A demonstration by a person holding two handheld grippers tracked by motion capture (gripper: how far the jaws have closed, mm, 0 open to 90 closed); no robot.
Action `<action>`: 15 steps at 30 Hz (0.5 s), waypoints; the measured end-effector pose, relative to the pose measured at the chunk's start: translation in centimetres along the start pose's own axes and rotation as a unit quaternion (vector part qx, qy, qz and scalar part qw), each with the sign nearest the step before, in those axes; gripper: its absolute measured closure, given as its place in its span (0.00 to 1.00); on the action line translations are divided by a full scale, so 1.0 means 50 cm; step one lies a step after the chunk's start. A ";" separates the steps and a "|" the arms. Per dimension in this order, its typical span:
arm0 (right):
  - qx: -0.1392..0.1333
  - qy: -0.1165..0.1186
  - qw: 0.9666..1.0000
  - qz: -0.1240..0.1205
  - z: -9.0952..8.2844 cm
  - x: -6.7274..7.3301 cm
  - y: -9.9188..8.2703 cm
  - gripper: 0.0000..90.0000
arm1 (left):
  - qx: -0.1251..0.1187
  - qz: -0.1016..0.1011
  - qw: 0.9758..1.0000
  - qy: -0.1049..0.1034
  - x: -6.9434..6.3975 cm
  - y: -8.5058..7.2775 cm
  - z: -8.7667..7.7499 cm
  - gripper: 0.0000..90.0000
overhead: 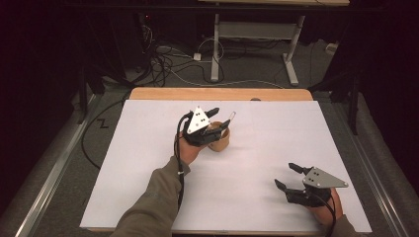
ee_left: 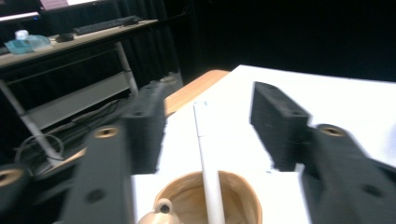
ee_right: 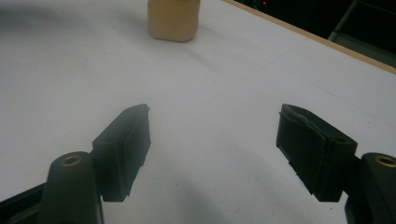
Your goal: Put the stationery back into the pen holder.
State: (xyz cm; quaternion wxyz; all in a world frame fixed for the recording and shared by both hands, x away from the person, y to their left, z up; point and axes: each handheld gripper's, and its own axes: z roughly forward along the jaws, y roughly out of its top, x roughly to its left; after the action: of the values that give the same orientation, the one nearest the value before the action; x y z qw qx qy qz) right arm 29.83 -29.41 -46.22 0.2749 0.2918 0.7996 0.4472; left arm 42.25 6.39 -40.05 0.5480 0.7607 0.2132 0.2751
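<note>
Left tool [ee_left: 208, 128] wide around straw [ee_left: 208, 172] in cup [ee_left: 243, 196]; lift straight clear, right tool [ee_right: 212, 154] wide, idle.

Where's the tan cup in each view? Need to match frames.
High view: tan cup at table centre, under the left gripper.
Left gripper view: bottom centre, between the jaws, white stick inside.
Right gripper view: top edge, centre-left.
Shared landmark: the table's wooden far edge.
</note>
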 end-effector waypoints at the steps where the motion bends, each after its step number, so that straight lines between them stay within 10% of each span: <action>1: 0.000 -0.001 1.000 0.000 0.000 0.000 0.000 0.29 | 0.002 0.005 1.000 0.002 -0.002 0.003 -0.004 0.39; 15: -0.001 -0.003 1.000 -0.001 0.001 0.001 0.001 0.29 | 0.014 0.049 0.999 0.012 -0.012 0.021 -0.083 0.28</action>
State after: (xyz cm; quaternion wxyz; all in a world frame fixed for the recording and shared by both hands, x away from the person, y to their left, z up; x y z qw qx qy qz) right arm 29.84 -29.32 -46.21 0.2784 0.2923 0.7986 0.4464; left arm 39.12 8.65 -38.12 0.5209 0.7744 0.1861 0.3072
